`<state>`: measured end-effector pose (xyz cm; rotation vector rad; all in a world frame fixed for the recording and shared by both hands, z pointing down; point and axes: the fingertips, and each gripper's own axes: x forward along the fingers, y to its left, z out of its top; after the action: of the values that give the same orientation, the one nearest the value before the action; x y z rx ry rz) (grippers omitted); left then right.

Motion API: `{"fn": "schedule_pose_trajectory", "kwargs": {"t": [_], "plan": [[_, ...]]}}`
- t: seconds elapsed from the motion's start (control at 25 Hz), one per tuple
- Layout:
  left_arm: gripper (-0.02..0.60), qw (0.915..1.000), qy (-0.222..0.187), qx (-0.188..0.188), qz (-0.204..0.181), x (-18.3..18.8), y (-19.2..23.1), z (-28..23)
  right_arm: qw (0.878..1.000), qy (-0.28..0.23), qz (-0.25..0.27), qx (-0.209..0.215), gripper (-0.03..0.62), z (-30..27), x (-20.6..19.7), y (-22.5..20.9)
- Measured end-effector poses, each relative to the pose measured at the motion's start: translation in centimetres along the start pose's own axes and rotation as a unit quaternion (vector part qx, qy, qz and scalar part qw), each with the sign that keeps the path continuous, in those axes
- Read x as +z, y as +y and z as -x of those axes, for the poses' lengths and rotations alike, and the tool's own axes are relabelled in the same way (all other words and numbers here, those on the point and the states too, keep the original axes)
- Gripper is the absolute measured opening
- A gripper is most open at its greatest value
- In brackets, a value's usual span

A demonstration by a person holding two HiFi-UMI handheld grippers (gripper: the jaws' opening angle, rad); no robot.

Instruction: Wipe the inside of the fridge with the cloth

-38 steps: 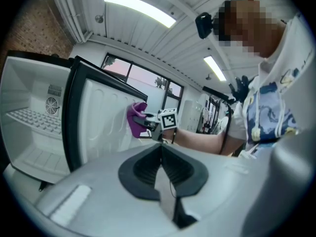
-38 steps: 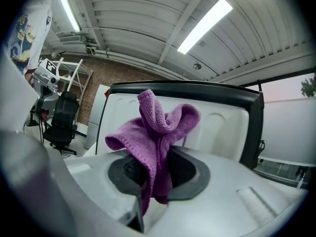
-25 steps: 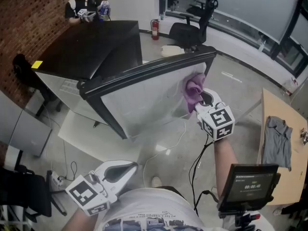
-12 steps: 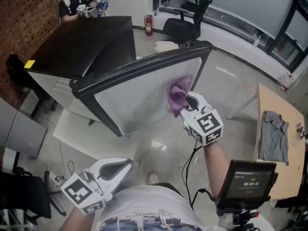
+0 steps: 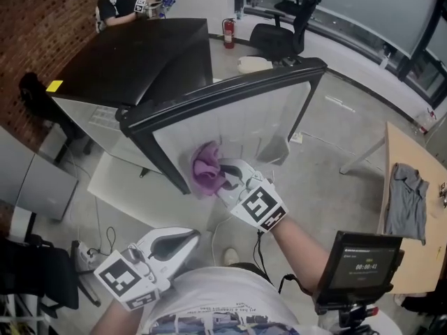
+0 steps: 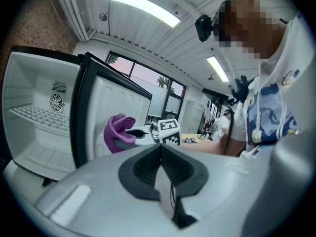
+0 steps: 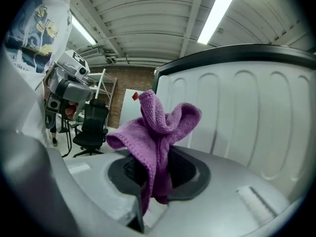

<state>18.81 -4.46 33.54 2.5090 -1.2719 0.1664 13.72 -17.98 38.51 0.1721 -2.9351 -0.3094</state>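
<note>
The black fridge stands with its door swung open, white inner liner facing me. My right gripper is shut on the purple cloth and presses it against the lower left of the liner, near the door's dark edge. The right gripper view shows the cloth bunched between the jaws, beside the ribbed liner. My left gripper hangs low by my body, shut and holding nothing. In the left gripper view, the fridge's white inside and the cloth lie ahead.
A black office chair and a red fire extinguisher stand behind the fridge. At the right is a wooden table with a grey shirt. A small screen sits near my right arm. Cables lie on the floor. A person sits at the back.
My right gripper has carried the cloth down and to the left across the door liner, from its upper right to its lower left. The left gripper has stayed put.
</note>
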Motion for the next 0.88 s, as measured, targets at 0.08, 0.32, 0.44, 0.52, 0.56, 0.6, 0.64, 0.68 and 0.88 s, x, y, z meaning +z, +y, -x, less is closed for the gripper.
{"fn": "schedule_pose_trajectory", "kwargs": {"t": [0.08, 0.32, 0.44, 0.52, 0.56, 0.6, 0.64, 0.68, 0.88], "plan": [[0.008, 1.0000, 0.000, 0.006, 0.002, -0.1, 0.1, 0.3, 1.000, -0.004, 0.006, 0.010, 0.081, -0.9, 0.4, 0.7], [0.009, 0.9998, -0.001, 0.016, 0.008, -0.5, 0.1, 0.8, 1.000, 0.001, 0.011, 0.017, 0.081, -2.1, 0.2, 0.5], [0.008, 0.9998, 0.000, 0.017, 0.007, -0.4, 0.2, 0.9, 1.000, 0.009, 0.007, 0.006, 0.081, -1.9, -0.7, -0.4], [0.009, 0.9998, 0.001, 0.017, 0.006, -0.4, 0.1, 0.8, 1.000, 0.014, 0.005, -0.004, 0.081, -1.3, -1.3, -1.2], [0.008, 0.9999, 0.001, 0.015, 0.006, -0.4, 0.0, 0.6, 1.000, 0.017, 0.004, -0.009, 0.081, -0.9, -1.6, -1.7], [0.008, 0.9999, 0.002, 0.013, 0.006, -0.3, -0.2, 0.4, 1.000, 0.019, 0.002, -0.014, 0.081, -0.4, -1.9, -2.2], [0.008, 0.9999, 0.003, 0.010, 0.006, -0.3, -0.3, 0.2, 1.000, 0.022, 0.000, -0.020, 0.081, 0.0, -2.2, -2.7], [0.008, 1.0000, 0.004, 0.007, 0.006, -0.4, -0.5, 0.0, 0.999, 0.025, -0.002, -0.027, 0.081, 0.4, -2.5, -3.2], [0.008, 0.9999, 0.008, -0.007, 0.003, -0.5, -0.6, -0.9, 0.997, 0.035, -0.008, -0.064, 0.081, 2.3, -3.9, -5.7]]}}
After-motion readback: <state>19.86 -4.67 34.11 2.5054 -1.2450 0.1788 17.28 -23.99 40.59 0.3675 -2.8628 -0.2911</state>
